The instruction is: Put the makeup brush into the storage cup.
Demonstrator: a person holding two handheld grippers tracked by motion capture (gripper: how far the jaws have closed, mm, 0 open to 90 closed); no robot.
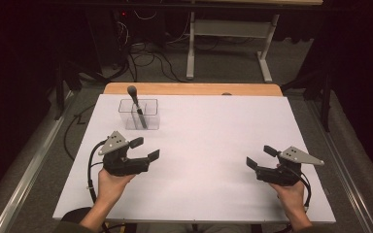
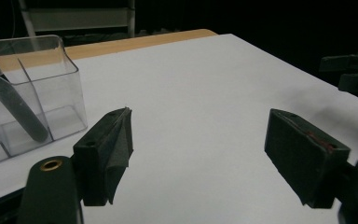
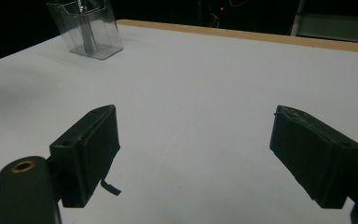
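A clear plastic holder (image 1: 139, 114) stands at the back left of the white table (image 1: 204, 145), with a dark makeup brush (image 1: 137, 106) leaning inside it, bristle head up. My left gripper (image 1: 144, 149) hovers just in front of the holder, open and empty. Seen along its jaws, the holder (image 2: 28, 93) sits at the left with the brush handle (image 2: 14, 105) in one compartment. My right gripper (image 1: 260, 157) rests at the front right, open and empty, and its camera sees the holder (image 3: 86, 30) far off at the upper left.
A wooden strip (image 1: 194, 89) edges the table's far side. Beyond it the floor carries cables (image 1: 145, 60) and a white desk frame (image 1: 228, 39). Metal rails (image 1: 24, 179) run along both sides of the table.
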